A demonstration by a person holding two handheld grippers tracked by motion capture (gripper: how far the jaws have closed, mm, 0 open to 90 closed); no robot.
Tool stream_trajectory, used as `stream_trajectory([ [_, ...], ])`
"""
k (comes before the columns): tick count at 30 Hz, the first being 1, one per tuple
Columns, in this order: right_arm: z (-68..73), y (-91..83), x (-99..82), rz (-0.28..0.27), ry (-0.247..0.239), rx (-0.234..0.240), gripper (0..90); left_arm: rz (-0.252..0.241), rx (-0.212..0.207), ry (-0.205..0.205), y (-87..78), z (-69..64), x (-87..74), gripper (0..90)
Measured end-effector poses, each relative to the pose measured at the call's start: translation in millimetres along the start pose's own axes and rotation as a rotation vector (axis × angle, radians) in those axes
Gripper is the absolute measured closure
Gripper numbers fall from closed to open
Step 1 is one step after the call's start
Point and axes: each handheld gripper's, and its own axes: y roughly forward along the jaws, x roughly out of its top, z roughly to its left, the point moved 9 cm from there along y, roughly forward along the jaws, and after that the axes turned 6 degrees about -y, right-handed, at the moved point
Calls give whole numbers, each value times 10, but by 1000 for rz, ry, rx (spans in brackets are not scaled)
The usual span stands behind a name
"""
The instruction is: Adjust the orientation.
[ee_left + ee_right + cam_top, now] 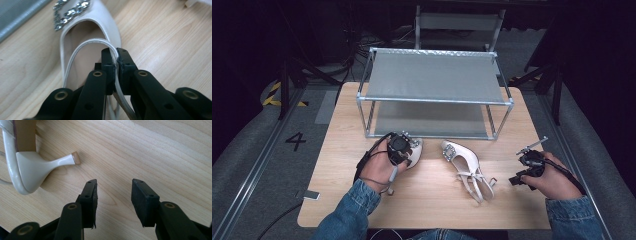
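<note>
Left side of the worktop (pixel 362 200): the left claw (pixel 116 61) is pinched tight on the thin white strap (pixel 75 53) of the left shoe (pixel 416 148), a pale heeled shoe with a sparkly buckle (pixel 68 12) at its toe. This shoe sits just in front of the grey two-tier rack (pixel 434 75), under the person's left hand (pixel 379 167). Centre: the second shoe (pixel 464 167) lies on its side on the bare wood, straps loose, apart from the first. Its slim heel (pixel 63 160) points towards the right claw (pixel 113 192). Right side: the right claw is spread, nothing between its pads, hanging just above the wood near that heel, not touching it. Right hand (pixel 557 177) is near the worktop's edge.
</note>
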Motion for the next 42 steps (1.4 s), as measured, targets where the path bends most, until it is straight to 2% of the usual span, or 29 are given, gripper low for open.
stream_trajectory([
  [4,-4,7,-5,0,-3,-5,577,-34,28,6,-62,37,68,856],
  [7,-6,4,-8,-2,0,-7,581,-60,35,4,-99,62,121,856],
  [8,-9,4,-18,-4,4,-9,582,-83,35,2,-116,87,169,855],
  [10,-11,3,-22,-4,5,-10,582,-91,39,2,-127,108,194,854],
  [15,-4,-3,-48,-9,13,-10,591,-153,77,-4,-126,254,341,854],
  [16,-1,-4,-50,-11,10,-6,593,-164,84,-11,-104,320,383,853],
  [17,-1,-4,-50,-11,10,-6,593,-164,84,-11,-104,320,383,853],
  [21,-6,4,-68,-8,15,-12,594,-180,108,-26,-17,481,500,853],
  [25,-6,7,-64,-8,13,-11,595,-224,103,-48,32,577,613,852],
  [34,28,46,-59,-4,4,-6,603,-255,145,-55,198,694,778,852],
  [35,30,47,-59,-6,3,-6,603,-258,147,-43,218,704,795,852],
  [39,24,38,-81,-5,8,-8,605,-235,139,-46,299,712,803,851],
  [42,13,29,-101,-7,13,-14,605,-241,145,-44,331,720,827,852],
])
